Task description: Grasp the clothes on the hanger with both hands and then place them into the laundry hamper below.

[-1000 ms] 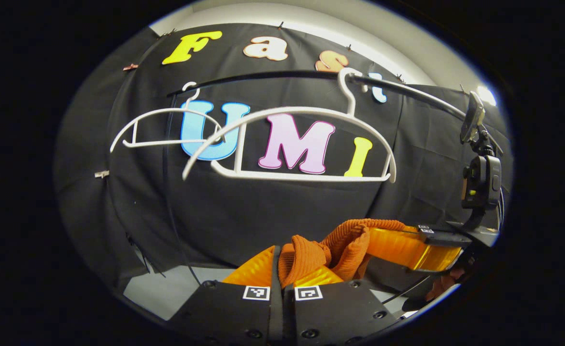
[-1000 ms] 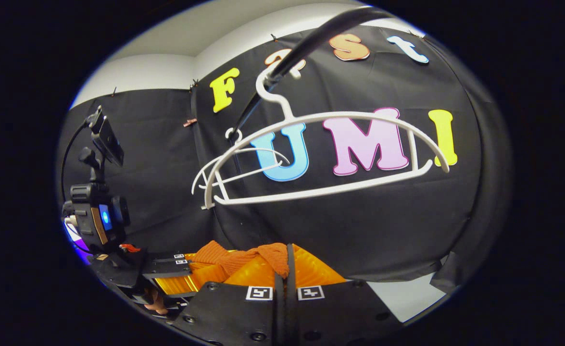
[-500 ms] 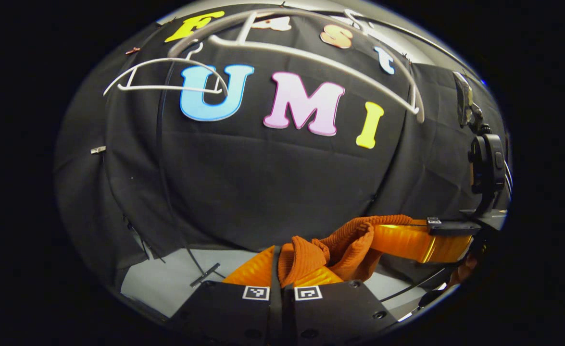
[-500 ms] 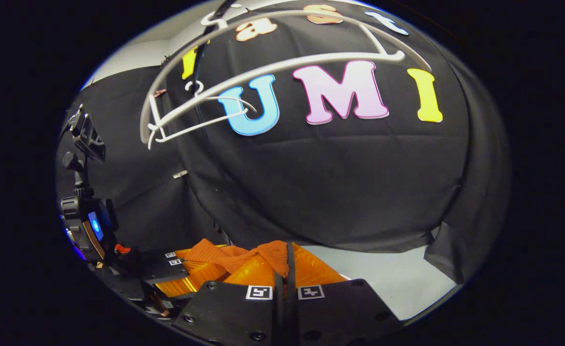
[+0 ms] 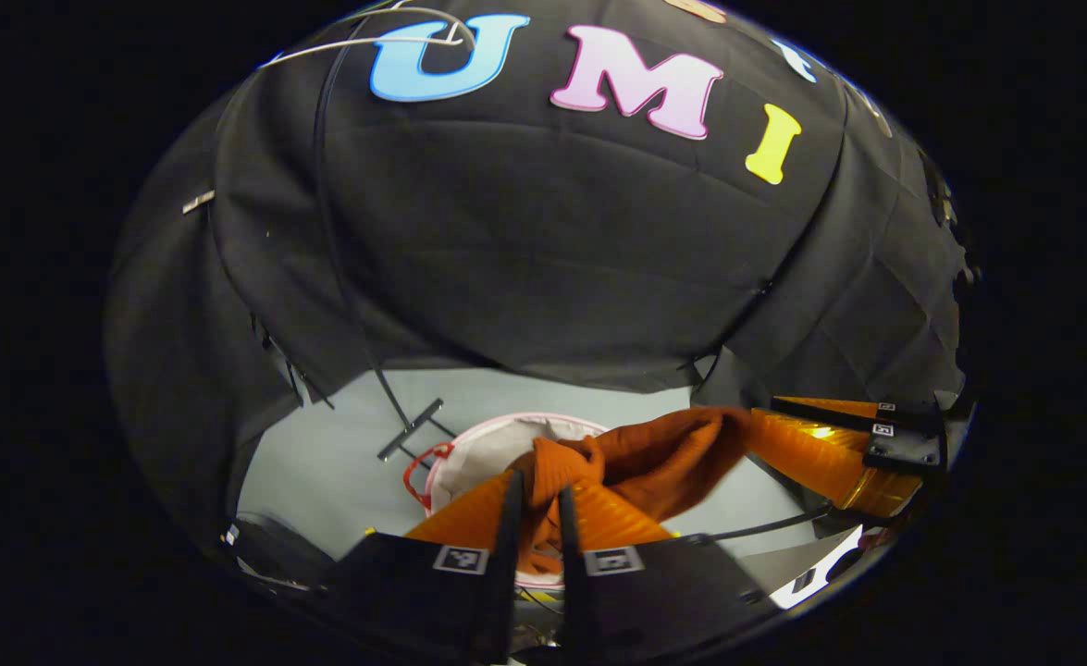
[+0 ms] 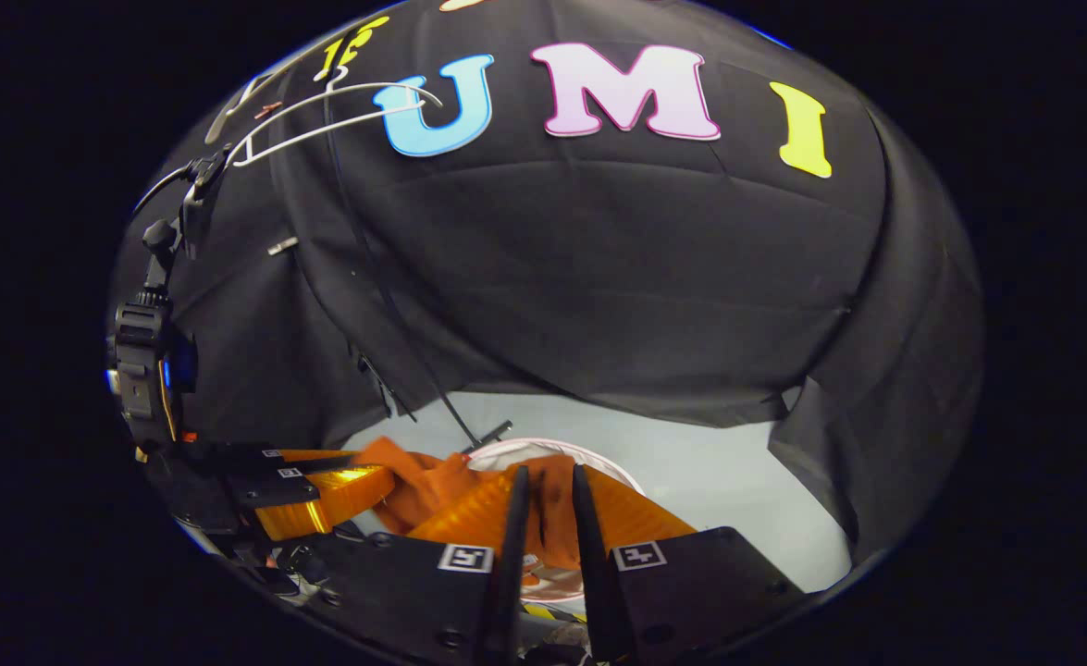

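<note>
An orange knit garment point(image 5: 663, 458) hangs between both grippers, right above the white laundry hamper point(image 5: 492, 444) with its pink rim and red handle on the floor. In the left gripper view my left gripper point(image 5: 537, 481) has its fingers parted, and a fold of the garment still lies between them. The right gripper point(image 5: 839, 444) is off to the right at the garment's other end. In the right gripper view my right gripper point(image 6: 548, 476) is also parted around the garment point(image 6: 432, 481), over the hamper rim point(image 6: 543, 447). The left gripper point(image 6: 321, 481) is at the lower left there.
A white hanger point(image 6: 321, 125), bare, hangs high up on the rail against the black cloth wall; its edge point(image 5: 367, 42) is at the top of the left gripper view. A thin black stand pole point(image 5: 358, 314) with a cross foot rests on the grey floor point(image 5: 321, 462) left of the hamper.
Both grippers have dropped with the garment from hanger height to just above the hamper. Each pair of fingers has spread apart from its tight pinch.
</note>
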`<state>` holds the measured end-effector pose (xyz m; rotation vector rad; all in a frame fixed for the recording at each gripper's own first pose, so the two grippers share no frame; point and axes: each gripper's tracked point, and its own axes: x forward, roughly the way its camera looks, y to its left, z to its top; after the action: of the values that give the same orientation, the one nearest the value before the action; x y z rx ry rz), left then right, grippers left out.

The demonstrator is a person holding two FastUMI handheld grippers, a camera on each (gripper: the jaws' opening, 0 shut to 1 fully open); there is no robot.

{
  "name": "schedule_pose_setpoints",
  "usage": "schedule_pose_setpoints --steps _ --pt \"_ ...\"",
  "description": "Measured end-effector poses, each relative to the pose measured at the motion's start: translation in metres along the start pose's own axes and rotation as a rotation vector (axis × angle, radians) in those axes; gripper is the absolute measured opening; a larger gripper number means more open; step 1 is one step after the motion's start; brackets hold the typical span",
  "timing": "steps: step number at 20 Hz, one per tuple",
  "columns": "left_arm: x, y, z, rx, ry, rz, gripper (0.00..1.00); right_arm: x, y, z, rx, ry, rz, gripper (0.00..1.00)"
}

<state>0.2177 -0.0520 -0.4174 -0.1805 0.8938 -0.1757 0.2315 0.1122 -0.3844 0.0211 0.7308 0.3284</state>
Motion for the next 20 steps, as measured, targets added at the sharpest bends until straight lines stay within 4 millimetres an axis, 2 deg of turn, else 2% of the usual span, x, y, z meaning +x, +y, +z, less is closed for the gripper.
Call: schedule_pose_setpoints --steps 1,3,4,5,6,9,12,15,20 --pt "0.001 0.002 -0.004 0.006 0.000 0.012 0.59 0.003 0.001 0.005 0.009 -0.006 0.005 0.54" --pt "-0.002 0.007 0.005 0.025 -0.010 0.035 0.95 -0.001 -0.009 -0.003 -0.006 0.003 -0.053 0.98" --pt "-0.003 0.006 0.001 0.031 -0.012 0.030 0.96 0.000 -0.014 -0.005 -0.022 0.010 -0.079 0.95" --pt "-0.006 0.005 0.003 0.036 -0.016 0.028 0.96 -0.001 -0.015 -0.005 -0.032 0.011 -0.081 1.00" --pt "-0.011 0.003 0.003 0.038 -0.023 0.027 0.96 -0.003 -0.012 -0.004 -0.038 0.007 -0.078 0.99" --pt "-0.022 -0.004 0.007 0.039 -0.041 0.013 0.96 -0.014 -0.003 -0.009 -0.036 0.021 -0.071 0.99" --pt "-0.041 -0.004 0.013 0.054 -0.082 0.011 0.96 -0.031 0.000 -0.002 -0.059 -0.010 -0.106 1.00" --pt "-0.068 -0.005 0.027 0.069 -0.146 0.019 0.96 -0.054 0.005 0.006 -0.050 -0.046 -0.134 1.00" --pt "-0.131 -0.003 0.055 0.120 -0.294 0.028 0.95 -0.108 0.013 0.042 -0.038 -0.186 -0.184 1.00"
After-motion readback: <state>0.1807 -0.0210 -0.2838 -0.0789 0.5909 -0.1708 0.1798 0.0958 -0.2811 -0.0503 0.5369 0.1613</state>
